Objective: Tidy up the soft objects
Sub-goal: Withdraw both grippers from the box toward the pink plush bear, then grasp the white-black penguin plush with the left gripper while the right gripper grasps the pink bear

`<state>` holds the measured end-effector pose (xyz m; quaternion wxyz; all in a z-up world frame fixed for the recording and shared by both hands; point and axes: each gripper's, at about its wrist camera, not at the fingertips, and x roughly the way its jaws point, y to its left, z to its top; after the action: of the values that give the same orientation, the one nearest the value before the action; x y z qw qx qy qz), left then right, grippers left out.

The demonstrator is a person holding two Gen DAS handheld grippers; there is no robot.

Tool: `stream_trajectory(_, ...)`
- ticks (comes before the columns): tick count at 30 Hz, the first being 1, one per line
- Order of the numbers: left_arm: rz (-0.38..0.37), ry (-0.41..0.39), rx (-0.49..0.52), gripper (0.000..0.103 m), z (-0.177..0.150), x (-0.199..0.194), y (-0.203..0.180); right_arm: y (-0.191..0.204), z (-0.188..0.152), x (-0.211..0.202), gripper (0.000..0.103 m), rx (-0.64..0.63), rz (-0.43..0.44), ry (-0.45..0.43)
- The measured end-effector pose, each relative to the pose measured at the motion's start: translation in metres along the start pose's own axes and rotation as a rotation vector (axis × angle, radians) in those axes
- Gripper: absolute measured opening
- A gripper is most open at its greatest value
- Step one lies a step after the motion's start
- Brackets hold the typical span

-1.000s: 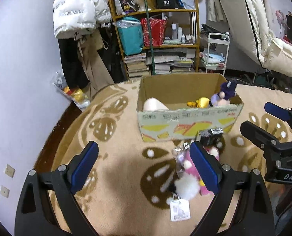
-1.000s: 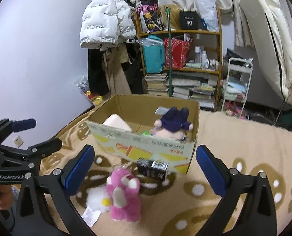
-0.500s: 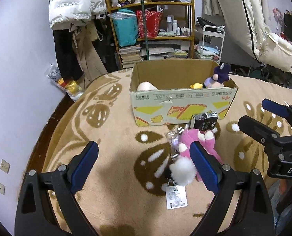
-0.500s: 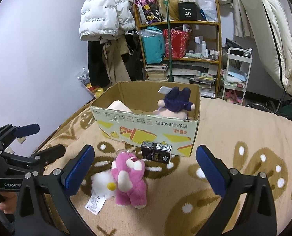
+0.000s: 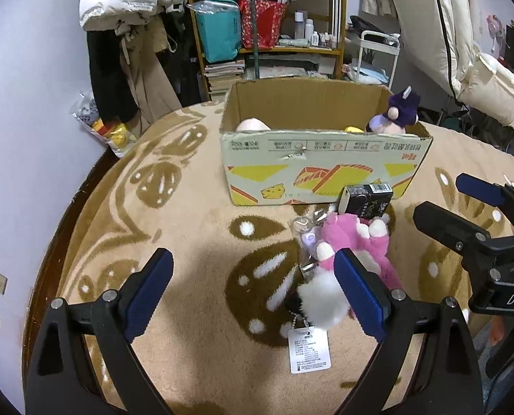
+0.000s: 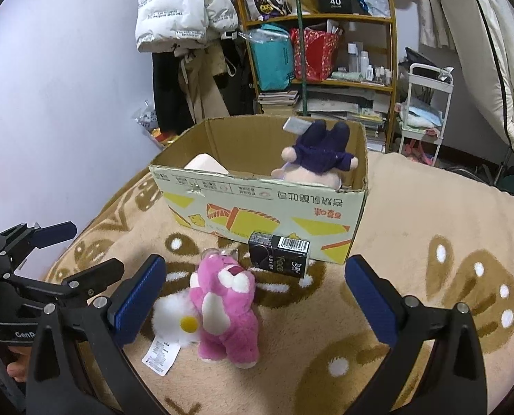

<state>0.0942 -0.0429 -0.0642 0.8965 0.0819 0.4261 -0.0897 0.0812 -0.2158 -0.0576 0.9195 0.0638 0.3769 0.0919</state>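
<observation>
A pink plush bear (image 6: 227,306) lies on the patterned blanket (image 6: 412,228) with a white fluffy toy (image 6: 174,314) and its paper tag (image 6: 161,351) beside it. In the left wrist view the bear (image 5: 357,242) and white toy (image 5: 320,299) lie by my right finger. An open cardboard box (image 6: 263,200) behind holds a purple-clad plush (image 6: 320,155) and a pale soft object (image 6: 205,166). My left gripper (image 5: 253,294) and right gripper (image 6: 255,299) are both open and empty, held above the blanket in front of the toys.
A small black carton (image 6: 279,254) leans against the box front. A clear keyring trinket (image 5: 307,230) lies by the bear. Behind stand a cluttered shelf (image 6: 322,52), hanging coats (image 6: 184,10) and a white cart (image 6: 426,103). The blanket's left edge (image 5: 84,193) drops off.
Both grippers have pulled back and risen, so the box and toys sit farther off and lower in view. Nothing was grasped; the toys lie unmoved.
</observation>
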Motion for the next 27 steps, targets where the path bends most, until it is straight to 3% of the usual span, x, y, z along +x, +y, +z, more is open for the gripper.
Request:
stream_trajectory(16, 0.006, 0.110, 0.013, 0.093, -0.001, 0.042, -0.005, -0.008, -0.001, 0.033, 0.103, 0.031, 0.016, 0.078)
stream_trajectory(27, 0.008, 0.170, 0.076, 0.093, -0.007, 0.058, -0.015, -0.013, -0.006, 0.050, 0.103, 0.082, 0.060, 0.131)
